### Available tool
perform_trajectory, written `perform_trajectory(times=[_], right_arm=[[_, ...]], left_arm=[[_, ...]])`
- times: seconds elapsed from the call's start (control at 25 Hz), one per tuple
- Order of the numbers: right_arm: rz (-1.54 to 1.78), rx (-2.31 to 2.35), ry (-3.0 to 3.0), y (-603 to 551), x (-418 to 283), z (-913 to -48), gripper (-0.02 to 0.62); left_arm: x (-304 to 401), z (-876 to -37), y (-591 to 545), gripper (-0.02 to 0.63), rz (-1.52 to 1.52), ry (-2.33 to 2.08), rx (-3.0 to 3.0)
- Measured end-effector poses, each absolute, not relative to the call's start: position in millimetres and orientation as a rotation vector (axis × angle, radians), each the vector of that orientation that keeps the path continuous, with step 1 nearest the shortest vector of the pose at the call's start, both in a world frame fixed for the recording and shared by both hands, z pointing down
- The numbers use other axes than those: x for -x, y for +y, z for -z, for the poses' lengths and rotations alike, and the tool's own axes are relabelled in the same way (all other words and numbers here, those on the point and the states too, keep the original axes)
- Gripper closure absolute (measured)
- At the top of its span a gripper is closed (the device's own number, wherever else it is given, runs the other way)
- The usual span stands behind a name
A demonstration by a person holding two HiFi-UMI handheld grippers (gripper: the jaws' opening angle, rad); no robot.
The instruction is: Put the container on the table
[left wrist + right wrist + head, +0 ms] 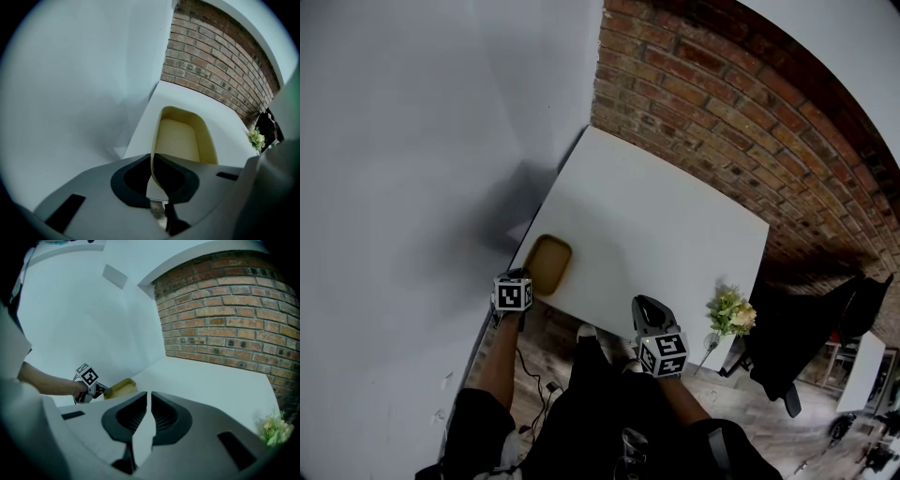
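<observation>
Pinching the near rim of the yellow container point(180, 138), the left gripper point(152, 157) holds it at the desk's point(656, 234) near-left corner, its long axis running straight away from the jaws. The right gripper point(149, 397), drawn together and empty, hovers well apart.

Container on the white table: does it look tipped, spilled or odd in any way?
Nothing is spilled or broken. The container is empty and looks level, but it sits right at the near left corner of the table, with the left gripper shut on its near rim.
</observation>
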State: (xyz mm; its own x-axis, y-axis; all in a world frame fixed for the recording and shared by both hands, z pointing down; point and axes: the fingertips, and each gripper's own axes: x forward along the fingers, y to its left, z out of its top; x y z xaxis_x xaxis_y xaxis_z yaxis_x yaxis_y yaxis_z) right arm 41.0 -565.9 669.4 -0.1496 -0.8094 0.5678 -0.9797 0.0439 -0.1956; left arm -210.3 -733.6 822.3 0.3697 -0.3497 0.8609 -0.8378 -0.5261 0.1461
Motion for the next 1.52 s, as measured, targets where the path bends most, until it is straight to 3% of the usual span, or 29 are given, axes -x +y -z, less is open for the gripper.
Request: perform_trajectory(times=[0.76, 1.52], right_arm=[[-0.805, -1.846, -2.024, -549.5, -39.5, -668.8, 0.571], [-0.655, -1.871, -2.212, -521.0, -49.5, -617.2, 0.571]], left_arm=[[212.0, -794.4, -732.9, 0.541, -1.038, -1.083, -2.129], [199.2, -693.6, -670.7, 0.577, -0.847, -1.278, -2.328]])
